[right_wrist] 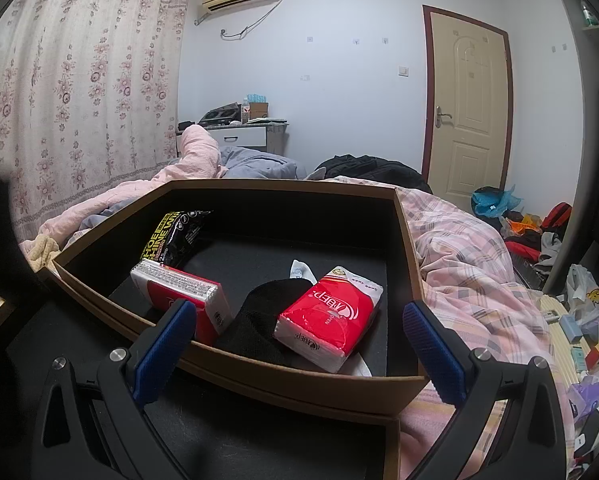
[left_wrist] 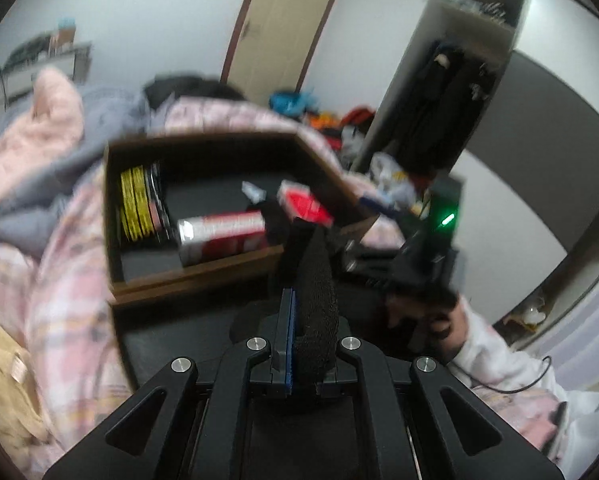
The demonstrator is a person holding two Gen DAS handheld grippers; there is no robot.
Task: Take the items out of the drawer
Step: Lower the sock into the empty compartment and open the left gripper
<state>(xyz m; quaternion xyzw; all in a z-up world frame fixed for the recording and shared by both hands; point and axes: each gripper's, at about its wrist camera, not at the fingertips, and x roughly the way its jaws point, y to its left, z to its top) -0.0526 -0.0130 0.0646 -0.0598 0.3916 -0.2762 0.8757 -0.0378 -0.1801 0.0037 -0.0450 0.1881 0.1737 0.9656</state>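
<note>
The brown drawer with a black lining lies pulled out on the bed. Inside it are a yellow-and-black wipes pack, a red-and-white tissue pack by the front wall, a second red tissue pack and a black sock. My right gripper hovers open just in front of the drawer's front wall, blue pads wide apart. My left gripper is shut on a black knitted sock, held before the drawer. The left wrist view is blurred.
A pink checked quilt and grey and pink bedding surround the drawer. A hand holds the right gripper at the drawer's right. Bags and clutter lie on the floor by the door.
</note>
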